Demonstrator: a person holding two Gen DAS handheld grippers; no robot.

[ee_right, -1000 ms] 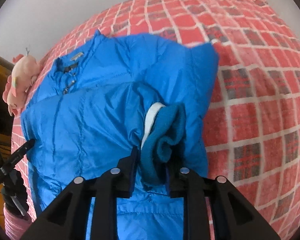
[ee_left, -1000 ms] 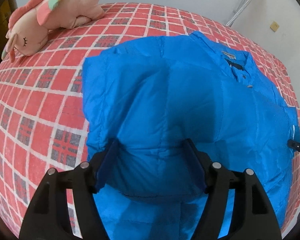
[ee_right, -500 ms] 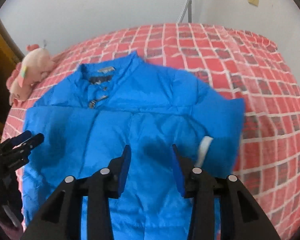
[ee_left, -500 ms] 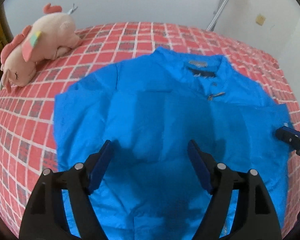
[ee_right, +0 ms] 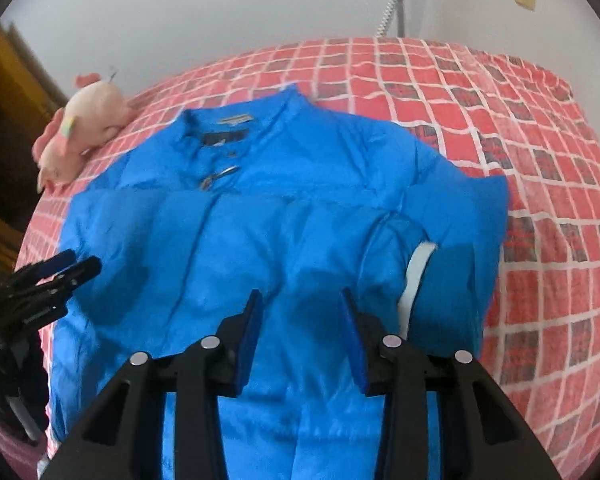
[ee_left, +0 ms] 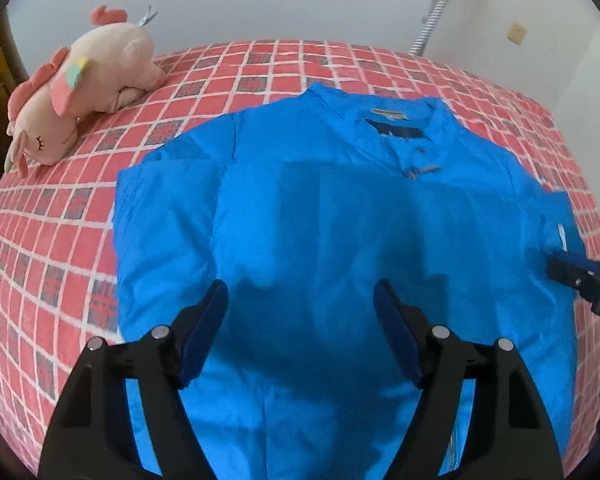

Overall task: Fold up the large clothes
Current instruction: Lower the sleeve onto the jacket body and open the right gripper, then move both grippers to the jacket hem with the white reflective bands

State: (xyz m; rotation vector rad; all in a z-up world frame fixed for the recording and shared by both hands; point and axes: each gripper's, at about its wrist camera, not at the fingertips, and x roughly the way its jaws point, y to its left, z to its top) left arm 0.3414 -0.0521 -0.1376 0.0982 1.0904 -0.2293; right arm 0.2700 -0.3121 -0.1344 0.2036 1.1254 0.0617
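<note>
Jacket (ee_left: pixel 340 240) lying flat on checked bedspread (ee_left: pixel 60 220), collar nearest plush toy (ee_left: pixel 80 96) | left gripper (ee_left: pixel 300 308), right gripper (ee_right: pixel 300 308) hovering apart, empty, jaws just widening | next: pinching hem corners evenly, folding toward collar.

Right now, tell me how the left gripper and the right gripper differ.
The left gripper stands wide open; the right gripper is open too, but with a narrower gap. The left gripper hangs over the plain middle of the blue jacket; the right gripper hangs near the white-edged cuff folded onto it. Both point down at the jacket, hold nothing, and have just been opening.
</note>
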